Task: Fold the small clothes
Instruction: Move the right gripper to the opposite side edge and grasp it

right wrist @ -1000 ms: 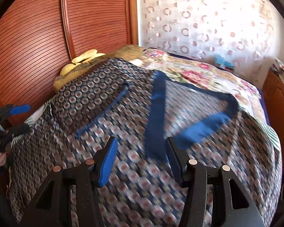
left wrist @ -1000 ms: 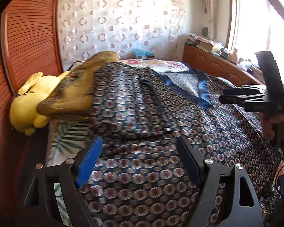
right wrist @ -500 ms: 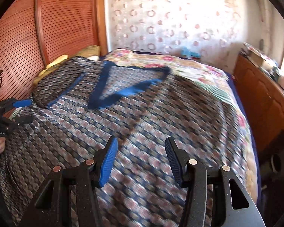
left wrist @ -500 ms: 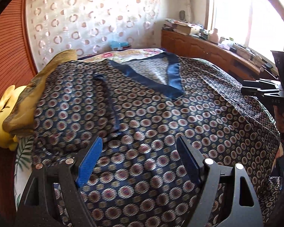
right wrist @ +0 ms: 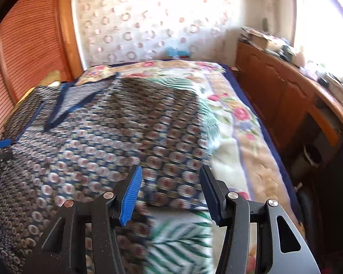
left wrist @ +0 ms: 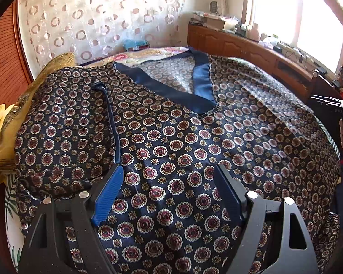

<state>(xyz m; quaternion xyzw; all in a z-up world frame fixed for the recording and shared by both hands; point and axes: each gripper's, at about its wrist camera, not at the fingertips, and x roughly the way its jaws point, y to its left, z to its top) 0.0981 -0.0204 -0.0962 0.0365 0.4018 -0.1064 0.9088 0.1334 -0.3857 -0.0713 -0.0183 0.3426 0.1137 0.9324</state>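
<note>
Sunlit bedroom's floral bed blanket [right wrist: 235,141] is carrying a navy medallion-print silky top [left wrist: 171,141], lying flat for folding; left gripper [left wrist: 169,196] and right gripper [right wrist: 169,191] are both hovering wide open, gripping nothing.

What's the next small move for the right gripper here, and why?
Probably lower the right gripper onto the near right edge of the patterned garment and close. Its jaws are open and empty, with that hem right between them over the floral blanket. The garment lies spread flat, collar away, unfolded; the left gripper is open too, over the cloth.
</note>
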